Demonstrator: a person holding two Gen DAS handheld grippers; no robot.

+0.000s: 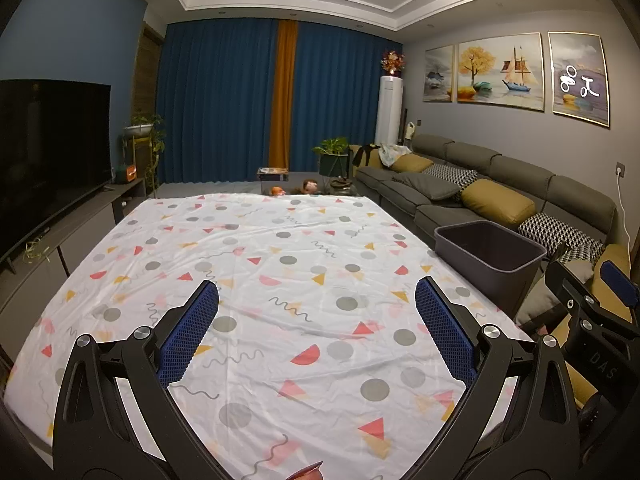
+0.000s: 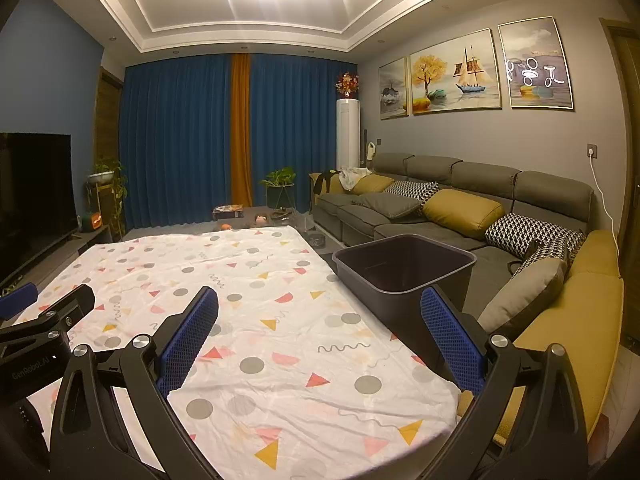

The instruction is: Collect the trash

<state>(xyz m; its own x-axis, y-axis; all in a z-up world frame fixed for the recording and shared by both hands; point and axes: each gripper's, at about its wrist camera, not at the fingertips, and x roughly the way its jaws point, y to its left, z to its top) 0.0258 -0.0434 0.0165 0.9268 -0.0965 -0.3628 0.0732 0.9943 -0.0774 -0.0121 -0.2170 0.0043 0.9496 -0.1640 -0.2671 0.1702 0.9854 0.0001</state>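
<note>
A dark grey trash bin stands open and looks empty beside the right edge of a table under a white patterned cloth. My left gripper hovers open over the cloth with nothing between its blue pads. A small reddish object peeks in at the bottom edge below it, mostly cut off. In the right wrist view, my right gripper is open over the table's right side, its right finger in front of the bin. The left gripper's body shows at that view's left.
A grey sofa with yellow and patterned cushions runs along the right, close behind the bin. A TV on a low cabinet lines the left wall. Beyond the table's far edge sits a low table with small items, plants and blue curtains.
</note>
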